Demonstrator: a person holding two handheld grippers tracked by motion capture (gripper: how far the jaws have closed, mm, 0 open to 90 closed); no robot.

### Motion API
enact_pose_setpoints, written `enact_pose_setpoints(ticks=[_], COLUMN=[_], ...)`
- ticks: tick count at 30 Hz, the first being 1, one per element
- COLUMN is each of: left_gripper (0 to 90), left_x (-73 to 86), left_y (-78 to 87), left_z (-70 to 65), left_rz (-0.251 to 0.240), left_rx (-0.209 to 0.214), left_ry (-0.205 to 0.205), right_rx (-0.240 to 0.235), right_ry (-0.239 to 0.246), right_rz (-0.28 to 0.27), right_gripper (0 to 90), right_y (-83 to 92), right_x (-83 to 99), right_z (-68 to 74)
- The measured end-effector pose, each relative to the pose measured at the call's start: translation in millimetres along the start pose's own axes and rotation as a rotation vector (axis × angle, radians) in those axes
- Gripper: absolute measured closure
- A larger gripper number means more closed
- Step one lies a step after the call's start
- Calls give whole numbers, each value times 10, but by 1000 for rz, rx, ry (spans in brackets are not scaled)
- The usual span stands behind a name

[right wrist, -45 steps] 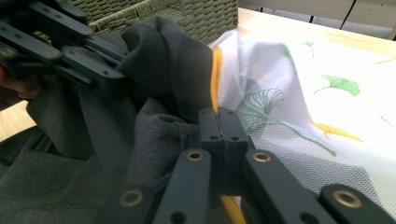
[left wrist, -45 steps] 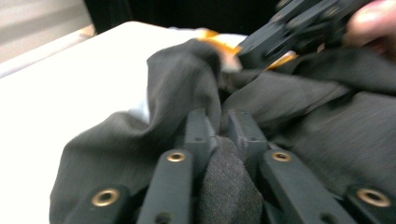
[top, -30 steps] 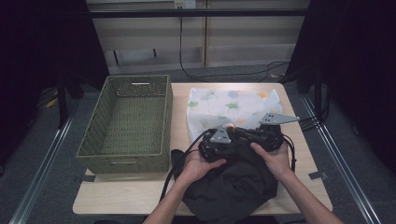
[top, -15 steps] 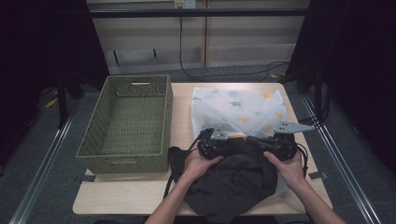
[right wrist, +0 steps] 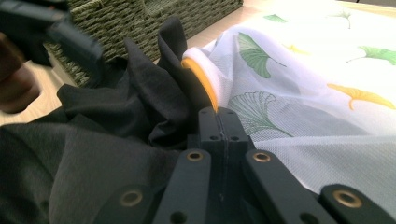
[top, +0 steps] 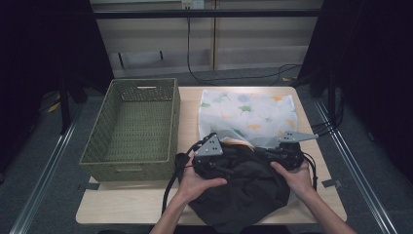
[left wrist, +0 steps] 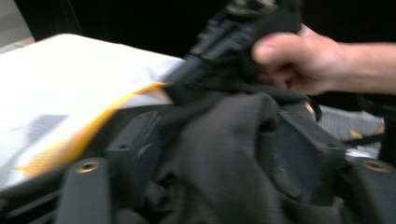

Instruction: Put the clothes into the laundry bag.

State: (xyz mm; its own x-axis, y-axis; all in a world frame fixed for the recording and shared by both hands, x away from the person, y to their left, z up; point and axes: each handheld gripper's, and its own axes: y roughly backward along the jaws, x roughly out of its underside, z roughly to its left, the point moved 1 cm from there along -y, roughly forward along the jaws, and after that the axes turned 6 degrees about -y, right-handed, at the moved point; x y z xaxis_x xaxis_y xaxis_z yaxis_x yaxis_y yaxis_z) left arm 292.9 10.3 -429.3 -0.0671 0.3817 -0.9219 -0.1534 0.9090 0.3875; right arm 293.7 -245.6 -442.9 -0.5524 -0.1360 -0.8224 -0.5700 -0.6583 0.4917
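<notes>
While black garment lies bunched at table's near edge, overlapping mesh bag's orange-rimmed mouth, we see left gripper jaws spread, just been opening, cloth loose between them. Right gripper jaws pressed together, pinching garment fold beside bag rim. Basket along left edge.

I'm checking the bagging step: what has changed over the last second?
The left claw has just been opening, dark garment still between its jaws. The right claw, pinched on the mesh bag rim, moved right, spreading the mouth. The basket stayed.
</notes>
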Motion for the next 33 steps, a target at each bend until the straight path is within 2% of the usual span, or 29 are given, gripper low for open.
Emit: enact_pose_setpoints(ticks=[2, 3, 5, 6, 7, 8, 9, 10, 11, 12, 13, 14, 15, 16, 17, 18, 19, 22, 23, 24, 25, 26, 27, 28, 31, 32, 33], left_gripper=[203, 173, 113, 90, 74, 68, 65, 78, 112, 168, 227, 227, 276, 326, 371, 438, 461, 508, 515, 521, 521, 527, 528, 528, 527, 521, 518], left_x=[27, 54, 137, 186, 246, 304, 304, 414, 479, 479, 539, 546, 527, 540, 529, 553, 569, 584, 600, 600, 610, 599, 599, 605, 606, 608, 608], left_y=[-76, -133, -281, -359, -439, -507, -507, -592, -620, -620, -634, -620, -591, -598, -574, -550, -536, -469, -467, -467, -463, -430, -430, -425, -425, -425, -426], left_z=[-66, -86, -103, -100, -100, -104, -104, -92, -80, -80, -70, -65, -67, -73, -57, -27, 0, 30, 41, 41, 45, 70, 70, 72, 72, 72, 70], left_rz=[19, 35, 83, 132, 161, 205, 205, 293, 317, 317, 323, 320, 353, 329, 356, 328, 313, 323, 300, 300, 281, 322, 322, 317, 314, 310, 307], left_rx=[45, 54, 67, 83, 105, 111, 111, 90, 80, 80, 59, 50, 45, 38, 43, 48, 55, 48, 51, 51, 47, 51, 51, 49, 48, 47, 48], left_ry=[-5, -8, -5, 0, 10, 15, 15, -6, -3, -3, -5, -15, -28, -25, -31, -5, 1, 12, 13, 13, 30, 12, 12, 20, 20, 21, 21], right_rx=[-1, -4, -3, -6, -4, -3, -6, -2, -4, -5, -7, -7, -4, 1, 10, 14, 25, 56, 60, 60, 64, 75, 75, 79, 89, 82, 101], right_ry=[1, 1, 3, 11, 7, 6, 8, 8, 7, 0, 2, 2, 1, -2, -1, 5, -4, -15, -23, -23, -24, -22, -22, 1, 15, 35, 43], right_rz=[-2, 2, 3, 3, 0, -4, -4, -7, -11, -12, -16, -16, -23, -25, -27, -37, -45, -65, -69, -69, -73, -75, -75, -54, -43, -10, 4], right_gripper=[900, 900, 900, 900, 900, 900, 900, 900, 900, 900, 896, 896, 873, 837, 794, 753, 730, 682, 664, 664, 657, 655, 655, 628, 598, 554, 526], right_y=[-43, -63, -90, -89, -81, -68, -55, -35, -19, 2, 32, 32, 60, 85, 116, 169, 194, 292, 322, 322, 348, 389, 389, 389, 364, 308, 285], right_x=[-13, -17, -26, -33, -39, -42, -44, -47, -50, -55, -60, -60, -63, -63, -63, -64, -66, -79, -81, -81, -84, -85, -85, -71, -56, -43, -36], right_z=[11, 19, 35, 36, 39, 35, 29, 23, 15, 6, -7, -7, -19, -38, -67, -114, -139, -237, -265, -265, -286, -311, -311, -297, -269, -243, -235])
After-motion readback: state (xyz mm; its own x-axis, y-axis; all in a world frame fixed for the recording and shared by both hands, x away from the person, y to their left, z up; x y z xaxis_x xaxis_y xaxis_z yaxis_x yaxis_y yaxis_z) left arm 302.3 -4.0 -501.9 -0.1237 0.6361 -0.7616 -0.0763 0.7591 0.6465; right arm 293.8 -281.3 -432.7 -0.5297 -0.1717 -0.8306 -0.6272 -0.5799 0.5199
